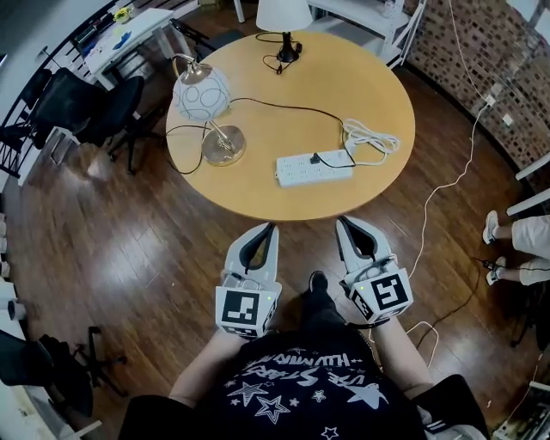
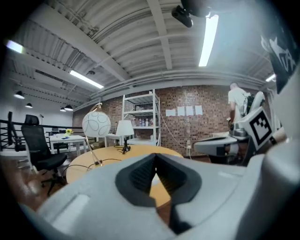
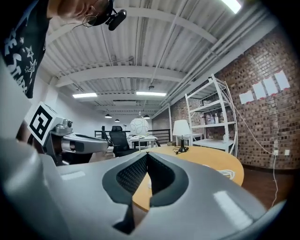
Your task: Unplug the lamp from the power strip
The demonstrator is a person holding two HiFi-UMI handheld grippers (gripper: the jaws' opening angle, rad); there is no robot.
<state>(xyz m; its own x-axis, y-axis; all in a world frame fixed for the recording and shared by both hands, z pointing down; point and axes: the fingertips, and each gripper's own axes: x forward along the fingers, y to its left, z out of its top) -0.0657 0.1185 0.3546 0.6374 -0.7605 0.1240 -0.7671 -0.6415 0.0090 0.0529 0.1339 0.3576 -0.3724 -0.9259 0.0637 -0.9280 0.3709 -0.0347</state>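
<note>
- Task not begun. Small black plug (image 1: pixel 317 159) sits seated in the long white power strip (image 1: pixel 296 169), which lies flat near the table's near edge, right of centre.
- Thin black cord (image 1: pixel 284 106) runs from the plug across the top toward the white globe lamp with a brass stem and round base (image 1: pixel 203 93) at the left edge. That reads as the lamp to unplug.
- Left gripper (image 1: pixel 267 228) and right gripper (image 1: pixel 341 221), both grey with marker cubes, are held off the round light-wood table (image 1: pixel 378 94), just short of its near edge. Each has its jaws pressed together with nothing between them.
- Left to do, by my reading: reach in over the near edge, open one pair of jaws onto the plug, steady the strip with the other, and pull the plug out.
- Other things: the strip's own white cable, loosely coiled (image 1: pixel 371 137), just right of the strip and close to the plug. Second lamp with a white shade and black foot (image 1: pixel 284 15) at the far edge, its cord bunched beside it.
- Off the table: black office chairs (image 1: pixel 86 107) to the left, and a seated person's feet (image 1: pixel 494 228) to the right.
- Path from the grippers to the plug looks open. Only the coil crowds it.
</note>
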